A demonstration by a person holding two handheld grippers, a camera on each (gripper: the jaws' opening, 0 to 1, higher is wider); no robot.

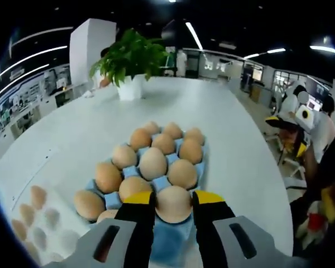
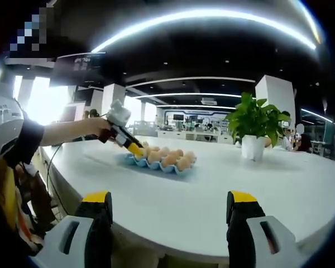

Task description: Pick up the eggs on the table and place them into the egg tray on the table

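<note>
Between my left gripper's point(image 1: 173, 202) yellow-tipped jaws sits an egg point(image 1: 173, 204), grasped at the bottom centre of the left gripper view, over the near edge of the blue egg tray point(image 1: 166, 239). Beyond it, more eggs fill the tray's cups toward mid-frame. Lower left, a white tray point(image 1: 36, 223) holds further eggs. A potted plant point(image 1: 130, 62) stands at upper centre on the white bench point(image 1: 234, 151). My right gripper point(image 2: 170, 207) hangs released, jaws wide apart, before the bench edge; the tray lies centre-left there.
</note>
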